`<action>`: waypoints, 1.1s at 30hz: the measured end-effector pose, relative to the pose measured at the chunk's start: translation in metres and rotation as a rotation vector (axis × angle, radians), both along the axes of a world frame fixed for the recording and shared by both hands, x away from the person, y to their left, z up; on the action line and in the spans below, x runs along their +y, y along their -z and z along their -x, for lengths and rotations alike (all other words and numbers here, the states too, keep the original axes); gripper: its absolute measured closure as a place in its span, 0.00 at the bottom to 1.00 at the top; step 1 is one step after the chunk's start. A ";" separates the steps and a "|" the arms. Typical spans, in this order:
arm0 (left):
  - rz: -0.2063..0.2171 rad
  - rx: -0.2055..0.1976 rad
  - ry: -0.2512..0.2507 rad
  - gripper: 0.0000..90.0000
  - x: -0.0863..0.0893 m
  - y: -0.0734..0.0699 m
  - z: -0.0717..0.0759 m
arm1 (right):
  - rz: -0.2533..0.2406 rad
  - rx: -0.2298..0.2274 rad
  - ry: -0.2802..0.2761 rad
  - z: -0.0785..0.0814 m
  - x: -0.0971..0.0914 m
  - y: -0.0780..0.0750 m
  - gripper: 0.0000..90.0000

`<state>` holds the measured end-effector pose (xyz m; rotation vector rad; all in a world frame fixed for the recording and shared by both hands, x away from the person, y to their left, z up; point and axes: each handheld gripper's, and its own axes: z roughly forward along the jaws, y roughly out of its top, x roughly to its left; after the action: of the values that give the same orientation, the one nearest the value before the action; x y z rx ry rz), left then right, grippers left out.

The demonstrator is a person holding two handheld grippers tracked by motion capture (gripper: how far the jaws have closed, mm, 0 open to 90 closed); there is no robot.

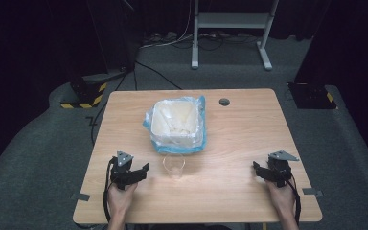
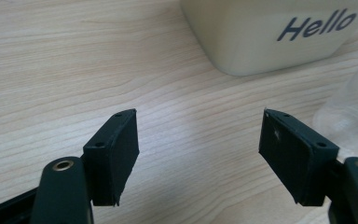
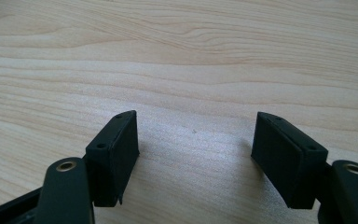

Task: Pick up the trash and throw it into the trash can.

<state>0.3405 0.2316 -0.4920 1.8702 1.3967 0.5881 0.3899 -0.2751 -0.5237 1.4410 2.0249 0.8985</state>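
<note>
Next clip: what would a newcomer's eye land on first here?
Probably the cream bin lined with a blue-edged plastic bag, standing mid-table; the left gripper view shows "Hello" printed on its side. Just in front of it, toward the person, stands a clear plastic cup. The left gripper and right gripper rest open near the table's front corners, holding nothing.
</note>
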 end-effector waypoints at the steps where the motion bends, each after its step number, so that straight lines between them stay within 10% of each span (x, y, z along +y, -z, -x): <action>1: -0.003 -0.002 0.008 0.31 -0.001 -0.001 0.000 | -0.001 0.001 0.002 0.000 0.000 0.000 0.34; 33: 0.101 -0.037 0.121 0.38 -0.021 -0.030 0.008 | 0.000 0.000 0.001 0.000 0.000 0.000 0.34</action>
<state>0.3321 0.2107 -0.4623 1.8395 1.2562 0.4808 0.3898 -0.2750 -0.5237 1.4425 2.0241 0.8983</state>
